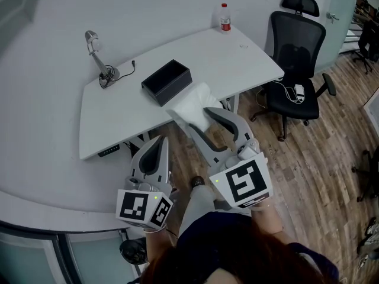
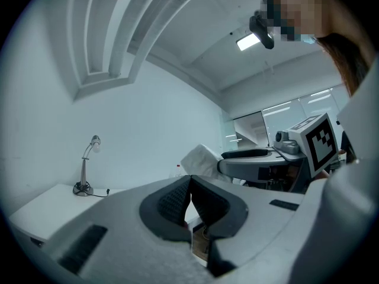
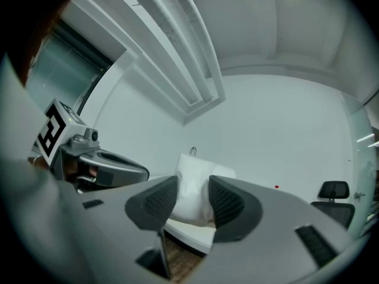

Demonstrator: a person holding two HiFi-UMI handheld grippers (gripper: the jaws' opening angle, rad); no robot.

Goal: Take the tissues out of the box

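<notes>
A stack of white tissues (image 1: 189,104) hangs in the air over the near edge of the white desk (image 1: 118,117), with my right gripper (image 1: 198,118) shut on it. In the right gripper view the tissues (image 3: 192,185) fill the gap between the two dark pads. The black box (image 1: 167,80) stands open on the desk just behind and left of the tissues, and its inside looks dark. My left gripper (image 1: 159,141) hovers lower, in front of the desk edge, jaws shut with nothing in them; its tips (image 2: 190,185) meet. It also sees the tissues (image 2: 201,160).
A small desk lamp (image 1: 98,58) with a cable stands at the desk's far left, a bottle with a red label (image 1: 225,18) at the far right corner. A black office chair (image 1: 296,58) is right of the desk on the wooden floor.
</notes>
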